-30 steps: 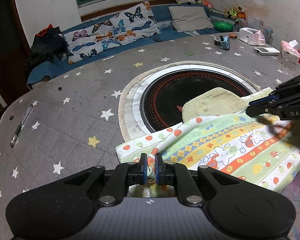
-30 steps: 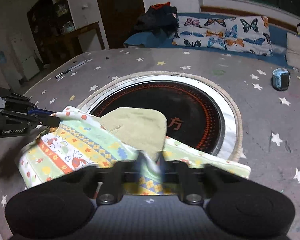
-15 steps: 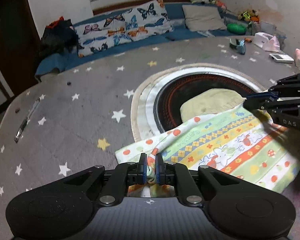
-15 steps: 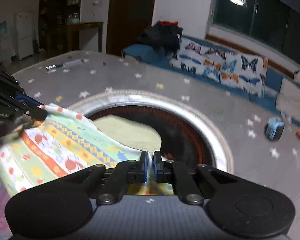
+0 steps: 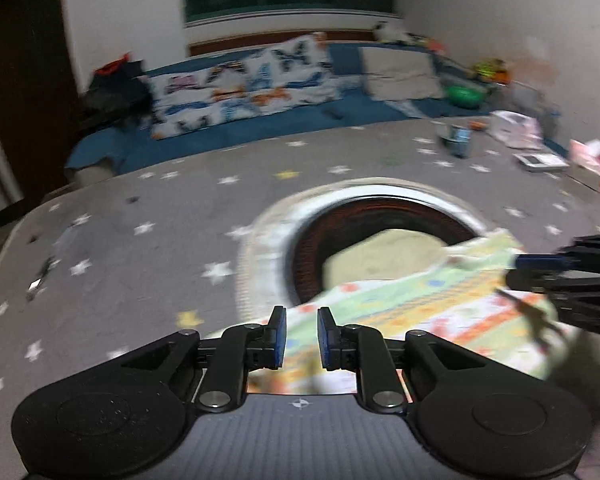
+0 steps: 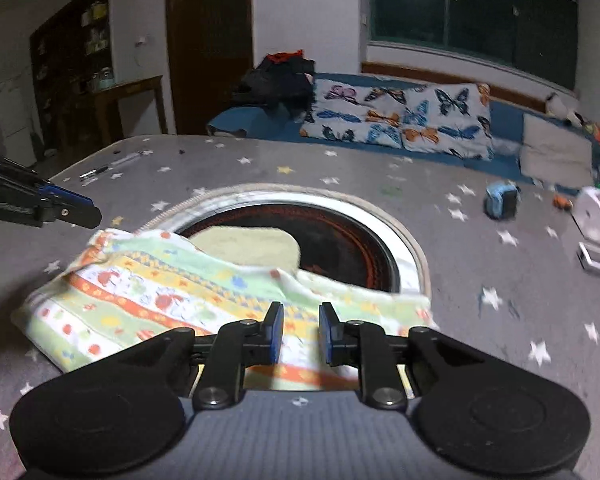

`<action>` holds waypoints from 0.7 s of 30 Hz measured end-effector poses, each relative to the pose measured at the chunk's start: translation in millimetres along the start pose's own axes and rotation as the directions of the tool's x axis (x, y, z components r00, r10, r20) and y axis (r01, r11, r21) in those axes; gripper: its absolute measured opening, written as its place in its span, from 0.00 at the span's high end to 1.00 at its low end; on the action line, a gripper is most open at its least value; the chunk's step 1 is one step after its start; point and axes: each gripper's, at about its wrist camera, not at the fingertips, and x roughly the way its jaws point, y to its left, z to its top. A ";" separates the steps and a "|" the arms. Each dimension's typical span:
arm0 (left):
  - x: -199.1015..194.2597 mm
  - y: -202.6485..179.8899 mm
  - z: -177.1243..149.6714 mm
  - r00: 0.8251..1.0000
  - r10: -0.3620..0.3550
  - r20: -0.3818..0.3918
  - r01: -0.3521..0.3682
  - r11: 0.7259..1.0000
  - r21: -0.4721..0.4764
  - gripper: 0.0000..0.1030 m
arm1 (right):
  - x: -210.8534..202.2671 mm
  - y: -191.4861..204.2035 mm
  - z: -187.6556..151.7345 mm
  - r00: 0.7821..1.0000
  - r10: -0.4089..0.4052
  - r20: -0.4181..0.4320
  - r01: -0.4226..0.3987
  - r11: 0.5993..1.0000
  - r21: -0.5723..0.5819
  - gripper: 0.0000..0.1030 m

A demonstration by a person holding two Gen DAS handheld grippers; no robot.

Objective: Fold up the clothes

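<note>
We see our left gripper (image 5: 301, 338) at the lower centre of the left wrist frame with its blue-padded fingers parted by a clear gap and nothing between them, the folded green, orange and white patterned cloth (image 5: 420, 316) lying just beyond the tips. Our right gripper (image 6: 300, 334) sits at the lower centre of the right wrist frame, likewise parted and holding nothing. The cloth (image 6: 172, 292) rests on the grey star-printed counter (image 6: 500, 280), its far edge draped over the rim of the round black hotplate (image 6: 340, 240), beside a pale yellow-green cloth (image 6: 252, 244). A butterfly-print pillow (image 6: 400, 120) lies in the upper middle of the frame.
</note>
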 end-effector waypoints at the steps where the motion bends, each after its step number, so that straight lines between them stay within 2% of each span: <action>1: 4.6 -4.1 1.6 1.000 -0.023 -0.009 0.023 1.000 0.001 0.83 | 1.3 -3.4 -1.9 1.000 -0.003 -0.004 0.003 1.000 0.018 0.82; 3: 14.7 -11.7 4.6 0.998 -0.062 -0.024 0.062 0.998 0.000 0.83 | 3.8 -7.4 -4.7 1.000 -0.006 -0.008 0.006 0.999 0.041 0.82; 6: 33.8 -18.6 7.1 0.997 -0.071 -0.042 0.071 0.997 -0.004 0.83 | 9.2 -12.2 -5.9 1.000 -0.027 -0.010 0.028 0.999 0.044 0.82; 10: 54.1 -14.2 4.2 0.996 -0.055 -0.075 0.053 0.998 -0.029 0.83 | 17.6 -22.2 -11.1 0.999 -0.049 -0.025 0.050 0.997 0.065 0.82; 12: 59.2 -8.6 2.2 0.996 -0.040 -0.080 0.036 0.998 -0.045 0.83 | 22.3 -28.1 -14.1 0.998 -0.052 -0.038 0.055 0.995 0.081 0.86; 16: 56.2 6.1 0.9 0.996 -0.049 -0.077 0.042 0.994 -0.096 0.80 | 21.0 -31.1 -12.5 0.998 -0.056 -0.033 0.059 0.994 0.090 0.88; 18: 48.6 8.0 1.8 0.997 -0.042 -0.059 0.036 0.995 -0.097 0.81 | 18.5 -27.7 -8.9 0.998 -0.065 -0.023 0.066 0.994 0.081 0.87; 21: 34.3 4.5 1.2 0.998 -0.061 -0.027 0.058 0.994 -0.088 0.81 | 13.8 -15.3 -0.5 0.999 -0.032 0.007 0.032 0.998 0.058 0.82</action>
